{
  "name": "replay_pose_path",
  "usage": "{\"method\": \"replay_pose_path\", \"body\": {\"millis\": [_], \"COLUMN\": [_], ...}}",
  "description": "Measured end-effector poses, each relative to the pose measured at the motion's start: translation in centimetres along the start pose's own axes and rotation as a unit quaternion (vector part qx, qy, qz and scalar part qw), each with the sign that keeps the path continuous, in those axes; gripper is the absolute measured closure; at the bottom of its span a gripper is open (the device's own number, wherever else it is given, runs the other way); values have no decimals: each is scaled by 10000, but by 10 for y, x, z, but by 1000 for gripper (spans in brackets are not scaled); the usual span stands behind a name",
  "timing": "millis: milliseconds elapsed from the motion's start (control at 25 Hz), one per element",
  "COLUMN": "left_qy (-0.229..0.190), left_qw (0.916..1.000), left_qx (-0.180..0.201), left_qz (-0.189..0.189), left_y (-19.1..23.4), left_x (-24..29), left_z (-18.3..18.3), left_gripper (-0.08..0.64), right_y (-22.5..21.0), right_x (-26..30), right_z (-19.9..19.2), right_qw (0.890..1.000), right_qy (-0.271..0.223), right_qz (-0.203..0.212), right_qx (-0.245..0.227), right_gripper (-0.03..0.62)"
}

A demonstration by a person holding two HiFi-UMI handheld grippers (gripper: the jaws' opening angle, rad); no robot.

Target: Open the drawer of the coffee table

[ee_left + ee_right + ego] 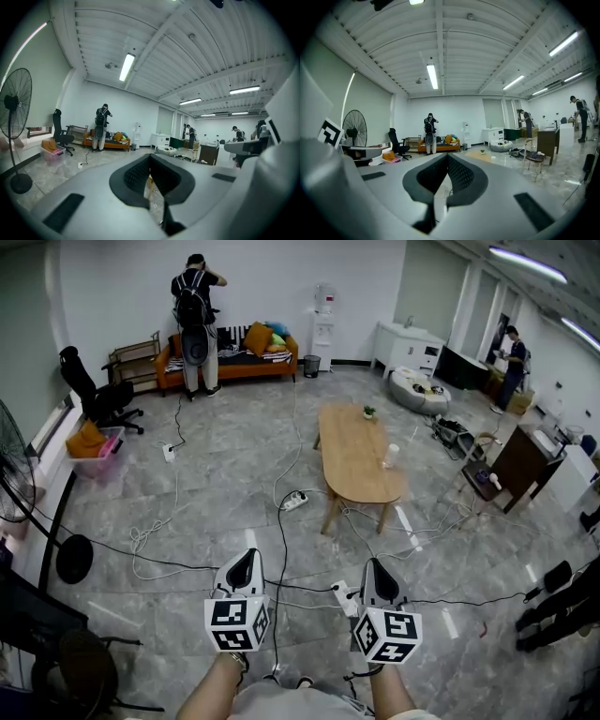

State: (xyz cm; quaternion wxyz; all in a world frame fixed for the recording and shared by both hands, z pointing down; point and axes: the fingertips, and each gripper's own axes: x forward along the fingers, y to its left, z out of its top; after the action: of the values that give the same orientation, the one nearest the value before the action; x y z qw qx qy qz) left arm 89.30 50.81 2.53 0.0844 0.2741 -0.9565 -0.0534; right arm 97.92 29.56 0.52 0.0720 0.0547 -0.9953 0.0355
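My left gripper (246, 561) and right gripper (378, 570) are both closed tight, empty, side by side above the floor (216, 474). Beyond loose cables (281, 486), well ahead and slightly right, stands the coffee table (352, 451), a cup (391, 456) near the tabletop's right edge.

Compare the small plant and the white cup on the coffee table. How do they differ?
Colour: the plant is green, while the white cup is plain white.
Place: the plant stands at the far end of the coffee table, while the white cup is nearer the person, by the table's right edge.
Size: the white cup looks somewhat taller than the plant.
Shared: both stand upright on the tabletop, well apart.
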Motion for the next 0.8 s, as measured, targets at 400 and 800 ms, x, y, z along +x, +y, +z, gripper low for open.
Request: {"method": "replay_pose_path", "body": {"millis": [400,800], "left_qy": [-84,-130], "left_qw": [10000,9997], "left_qx": [-45,-130], "left_qz": [-17,-151], "left_y": [-8,-17], "left_x": [-9,-14], "left_z": [2,5], "left_gripper": [565,403], "right_y": [0,-13], "right_x": [-5,-18], "right_z": [2,4], "right_qw": [9998,9998], "right_qy": [-77,-184], "right_qz": [45,-53], "right_qx": [166,94], "right_gripper": [522,431]}}
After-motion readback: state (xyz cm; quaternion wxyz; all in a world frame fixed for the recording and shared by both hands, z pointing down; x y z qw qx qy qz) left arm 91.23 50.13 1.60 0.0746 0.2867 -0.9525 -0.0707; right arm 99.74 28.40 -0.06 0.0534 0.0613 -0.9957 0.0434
